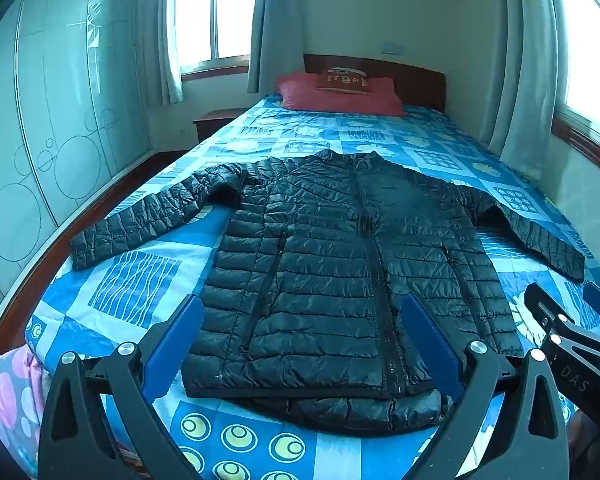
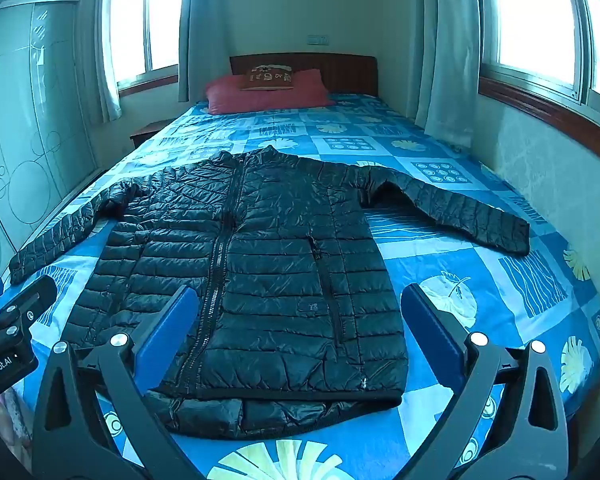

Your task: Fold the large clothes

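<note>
Left wrist: jacket (image 1: 332, 280) flat on bed (image 1: 140, 292); pillow (image 1: 340, 94) beyond.

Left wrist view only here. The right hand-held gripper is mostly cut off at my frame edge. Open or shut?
Observer: Open. The right wrist view shows the right hand-held gripper with its blue fingers spread wide, gripping nothing.
Operator: Right-side sleeve cuff, on the bed or hanging off?
Observer: On the bed. That sleeve of the black puffer jacket lies flat on the blue bedspread, with bedspread showing between the cuff and the wall-side edge.
</note>
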Tool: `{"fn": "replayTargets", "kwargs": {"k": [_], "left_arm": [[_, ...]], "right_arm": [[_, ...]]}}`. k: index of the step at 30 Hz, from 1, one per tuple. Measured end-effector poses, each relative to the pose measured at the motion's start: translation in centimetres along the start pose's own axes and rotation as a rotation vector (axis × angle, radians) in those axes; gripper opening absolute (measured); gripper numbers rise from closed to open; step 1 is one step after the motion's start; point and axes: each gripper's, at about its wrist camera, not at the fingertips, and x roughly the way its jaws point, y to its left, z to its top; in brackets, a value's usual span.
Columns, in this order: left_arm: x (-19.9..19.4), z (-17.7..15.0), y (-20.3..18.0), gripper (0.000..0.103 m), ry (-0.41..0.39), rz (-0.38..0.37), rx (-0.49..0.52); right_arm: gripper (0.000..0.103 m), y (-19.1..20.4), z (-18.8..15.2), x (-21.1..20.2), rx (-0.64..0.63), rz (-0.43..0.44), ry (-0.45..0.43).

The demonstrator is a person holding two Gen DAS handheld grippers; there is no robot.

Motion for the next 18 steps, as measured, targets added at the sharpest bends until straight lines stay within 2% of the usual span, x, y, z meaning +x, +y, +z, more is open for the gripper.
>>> {"fn": "replayTargets", "kwargs": {"k": [18], "left_arm": [[-0.41,0.17,0.56,0.098,-0.003,0.003,0.005]], "right_arm": [[0.101,0.19,0.03,-0.11,-0.001,0.001,0.001]]}}
